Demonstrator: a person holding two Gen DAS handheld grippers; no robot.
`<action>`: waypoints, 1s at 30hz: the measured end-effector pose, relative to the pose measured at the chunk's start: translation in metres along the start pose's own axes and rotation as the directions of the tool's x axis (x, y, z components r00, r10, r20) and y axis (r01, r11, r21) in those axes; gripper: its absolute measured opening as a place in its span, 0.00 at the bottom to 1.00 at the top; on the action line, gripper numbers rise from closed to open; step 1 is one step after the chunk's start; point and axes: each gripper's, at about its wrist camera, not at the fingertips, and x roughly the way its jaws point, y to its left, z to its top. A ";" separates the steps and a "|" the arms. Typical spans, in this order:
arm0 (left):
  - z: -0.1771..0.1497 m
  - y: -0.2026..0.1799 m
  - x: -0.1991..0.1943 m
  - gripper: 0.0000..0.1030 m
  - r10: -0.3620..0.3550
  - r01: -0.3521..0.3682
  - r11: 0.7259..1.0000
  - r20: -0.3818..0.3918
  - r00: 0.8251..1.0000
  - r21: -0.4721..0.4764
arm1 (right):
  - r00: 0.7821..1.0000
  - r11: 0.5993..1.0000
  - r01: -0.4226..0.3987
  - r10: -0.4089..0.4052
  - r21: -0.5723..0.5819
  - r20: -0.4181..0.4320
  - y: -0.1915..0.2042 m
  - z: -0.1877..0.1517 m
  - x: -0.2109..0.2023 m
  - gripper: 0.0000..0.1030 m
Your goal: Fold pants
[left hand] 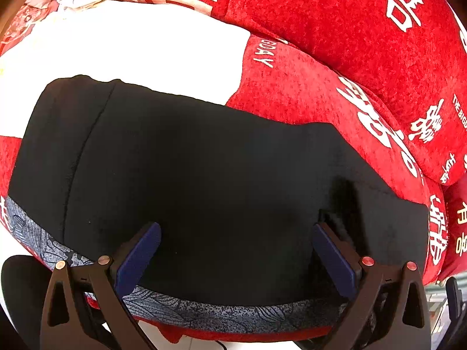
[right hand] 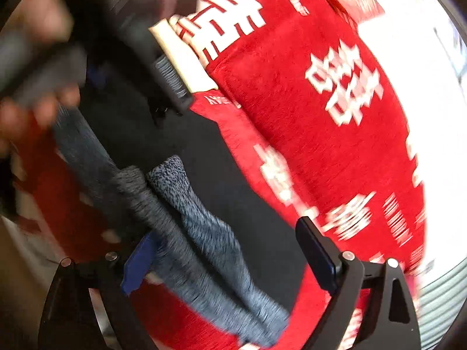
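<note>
Black pants (left hand: 204, 175) lie folded on the red bedcover (left hand: 306, 93), both tools, left tool (left hand: 238, 250) and right tool (right hand: 230, 250), gaping wide and empty; the loose grey waistband (right hand: 204, 227) could snag a departing finger.

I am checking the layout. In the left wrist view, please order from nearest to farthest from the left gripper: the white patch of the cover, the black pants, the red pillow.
1. black pants: directly under the left gripper, between its open fingers.
2. white patch: beyond the pants, upper left.
3. red pillow: at the back, upper right.
</note>
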 end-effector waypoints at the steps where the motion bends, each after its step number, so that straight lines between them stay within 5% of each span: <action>1: -0.001 0.000 -0.001 1.00 -0.004 0.004 1.000 -0.001 1.000 0.005 | 0.995 0.992 -0.094 0.095 0.088 -0.007 -0.022 -0.003 -0.003 0.91; 6: -0.014 -0.006 -0.003 1.00 -0.001 0.003 0.999 -0.032 0.999 0.048 | 0.947 0.869 -0.306 0.318 0.389 0.033 -0.086 -0.016 0.014 0.92; 9: -0.026 -0.010 -0.005 1.00 0.029 -0.026 0.996 -0.039 0.999 0.083 | 0.932 0.794 -0.345 0.353 0.501 0.082 -0.099 -0.028 0.019 0.92; 11: -0.030 -0.009 -0.006 1.00 0.025 -0.021 0.996 -0.045 0.999 0.082 | 0.926 0.784 -0.356 0.370 0.509 0.078 -0.089 -0.035 0.022 0.92; 15: -0.028 0.000 -0.009 1.00 0.029 -0.026 0.998 -0.040 0.999 0.057 | 0.910 0.834 -0.396 0.412 0.384 0.043 -0.050 -0.024 0.036 0.91; 17: -0.026 0.004 -0.013 1.00 0.028 -0.026 0.999 -0.033 0.999 0.043 | 0.919 0.890 -0.369 0.393 0.268 -0.038 -0.013 -0.023 0.051 0.68; 18: -0.026 0.007 -0.014 1.00 0.031 -0.030 0.999 -0.030 0.999 0.039 | 0.907 0.894 -0.383 0.412 0.232 -0.089 0.001 -0.026 0.056 0.29; 20: -0.026 0.011 -0.017 1.00 0.034 -0.033 0.999 -0.023 0.999 0.039 | 0.917 0.907 -0.373 0.392 0.194 -0.072 0.010 -0.027 0.047 0.29; 22: -0.025 0.011 -0.016 1.00 0.034 -0.033 0.999 -0.025 0.999 0.038 | 0.877 0.864 -0.453 0.476 0.219 -0.065 0.006 -0.029 0.042 0.33; 24: -0.025 0.003 -0.014 1.00 0.023 -0.022 0.999 -0.032 0.999 0.049 | 0.847 0.836 -0.494 0.525 0.238 -0.087 0.005 -0.035 0.042 0.51; 28: -0.032 -0.025 -0.011 1.00 0.016 -0.010 0.989 -0.044 0.999 0.148 | 0.859 0.800 -0.482 0.512 0.358 0.013 -0.037 -0.054 0.019 0.55; 30: -0.039 -0.044 -0.004 1.00 0.010 0.005 0.979 -0.073 0.997 0.204 | 0.891 0.777 -0.418 0.451 0.471 0.047 -0.069 -0.071 0.014 0.71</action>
